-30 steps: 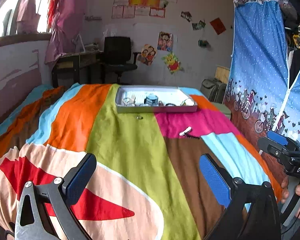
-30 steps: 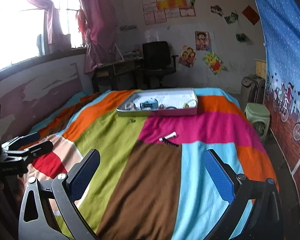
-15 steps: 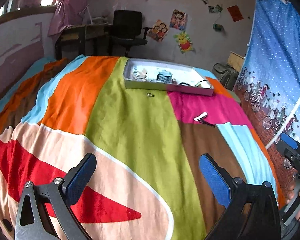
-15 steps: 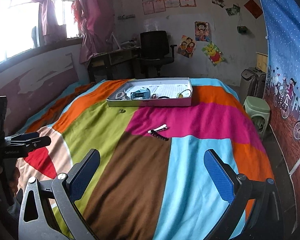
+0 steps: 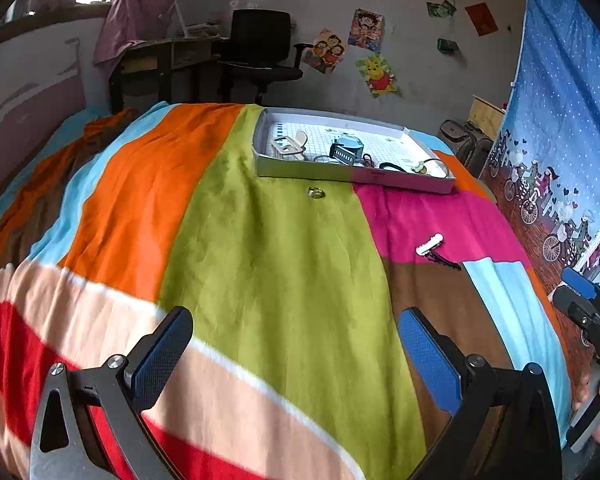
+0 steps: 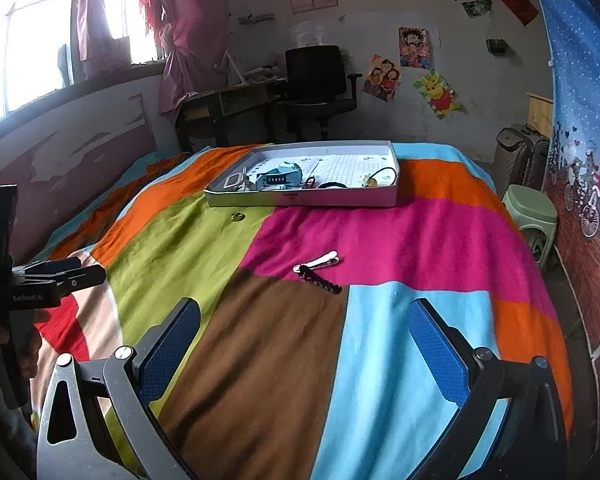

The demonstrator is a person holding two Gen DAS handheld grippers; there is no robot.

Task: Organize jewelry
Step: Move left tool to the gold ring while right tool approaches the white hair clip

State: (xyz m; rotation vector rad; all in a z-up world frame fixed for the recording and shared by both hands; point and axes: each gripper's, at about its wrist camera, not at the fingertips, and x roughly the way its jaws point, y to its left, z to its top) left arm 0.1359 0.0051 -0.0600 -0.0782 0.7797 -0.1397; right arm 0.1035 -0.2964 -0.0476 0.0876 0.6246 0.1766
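Between tongs (image 6: 304,340) and tray (image 6: 300,199): hair clips (image 6: 318,267), ring (image 6: 236,216).

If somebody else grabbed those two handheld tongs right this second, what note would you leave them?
Left tongs: open, empty, hovering over the striped bedspread.
Right tongs: open, empty as well.
Shallow white cardboard tray at the far end already holds several small pieces.
Left outside: small gold-coloured ring just in front of the tray, white hair clip and black hair clip touching mid-bed.
Nothing is gripped yet; these three probably belong in the tray.
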